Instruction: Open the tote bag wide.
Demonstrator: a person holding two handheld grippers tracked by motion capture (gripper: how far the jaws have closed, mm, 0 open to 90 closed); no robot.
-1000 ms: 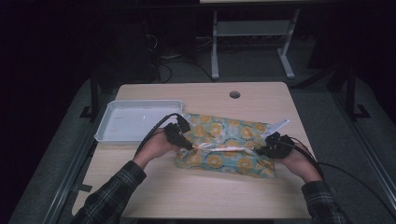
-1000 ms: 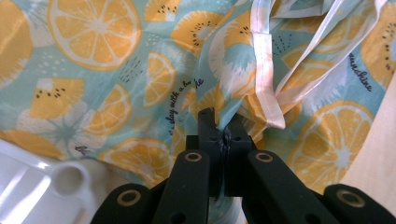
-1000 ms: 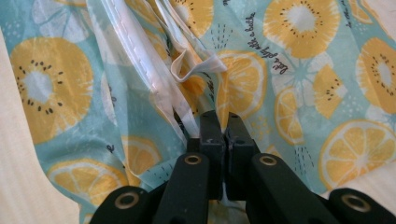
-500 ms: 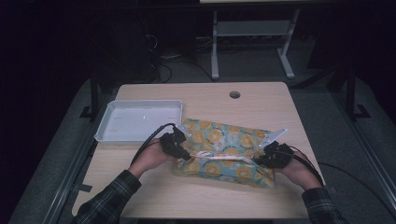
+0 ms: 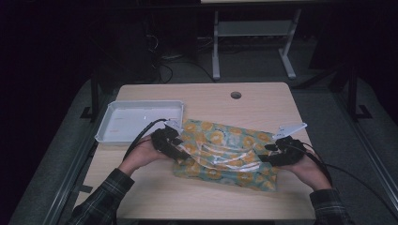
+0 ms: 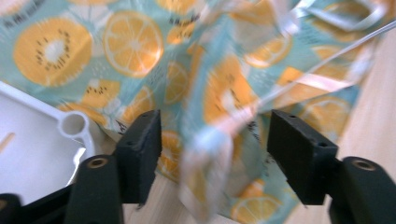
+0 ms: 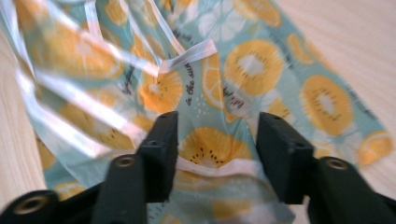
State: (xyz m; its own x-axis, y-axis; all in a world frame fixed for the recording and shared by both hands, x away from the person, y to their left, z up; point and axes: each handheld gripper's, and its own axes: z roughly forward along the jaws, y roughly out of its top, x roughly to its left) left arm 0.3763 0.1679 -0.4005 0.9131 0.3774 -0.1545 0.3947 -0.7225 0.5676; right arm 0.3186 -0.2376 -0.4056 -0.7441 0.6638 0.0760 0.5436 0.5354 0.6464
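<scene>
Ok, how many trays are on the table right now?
1. The white tray sits at the table's far left, touching the fruit-print bag's left end; nothing seems hidden.

High view: fixed above the person's side, facing forward and down, far enough to take in the whole bench mid-frame and the floor beyond at top. Left gripper view: rides its gripper, looks along its own jaws, very near the fruit-print bag; white tray at lower left. Right gripper view: same setup, equally near. All three share the bag.
</scene>
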